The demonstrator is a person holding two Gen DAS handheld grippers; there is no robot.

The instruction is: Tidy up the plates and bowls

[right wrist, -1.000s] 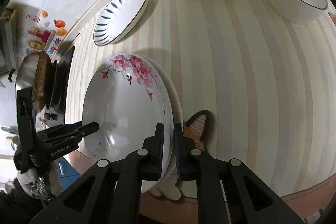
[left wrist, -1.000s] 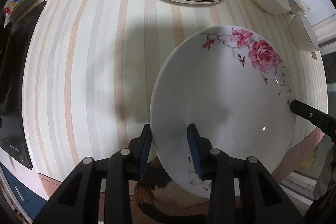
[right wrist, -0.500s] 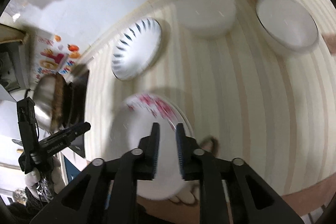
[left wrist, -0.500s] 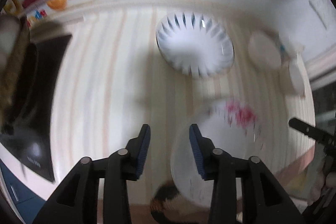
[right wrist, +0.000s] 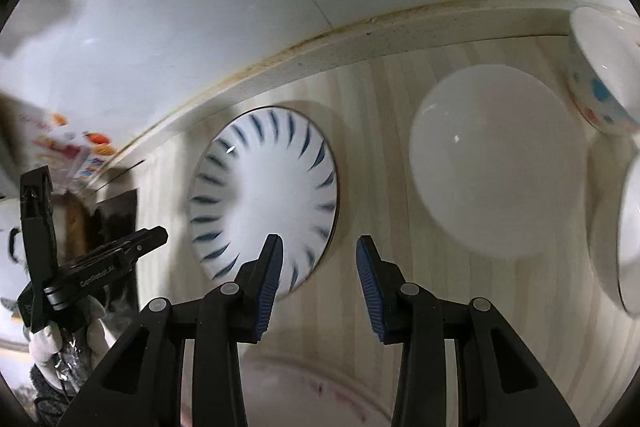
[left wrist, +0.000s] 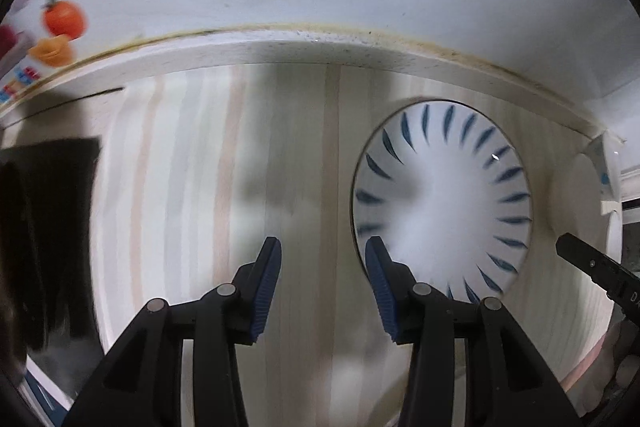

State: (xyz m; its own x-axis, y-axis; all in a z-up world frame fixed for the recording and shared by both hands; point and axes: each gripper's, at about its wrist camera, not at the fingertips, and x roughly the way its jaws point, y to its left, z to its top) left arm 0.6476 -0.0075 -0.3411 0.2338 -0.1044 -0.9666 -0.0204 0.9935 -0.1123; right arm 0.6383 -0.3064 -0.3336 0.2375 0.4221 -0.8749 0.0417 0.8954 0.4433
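Both grippers, left (left wrist: pixel 323 281) and right (right wrist: pixel 319 279), hold their fingers wide apart, empty, near the blue-striped plate (right wrist: pixel 264 199).

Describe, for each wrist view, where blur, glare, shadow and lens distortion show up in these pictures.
Left wrist view: soft motion blur across the blue-dashed plate and striped tabletop, broad grey shadows mid-table, a small glint on the plate, fisheye bending the wall edge. Right wrist view: sharper centre, glints on the plate and plain white bowl, blurred edges.
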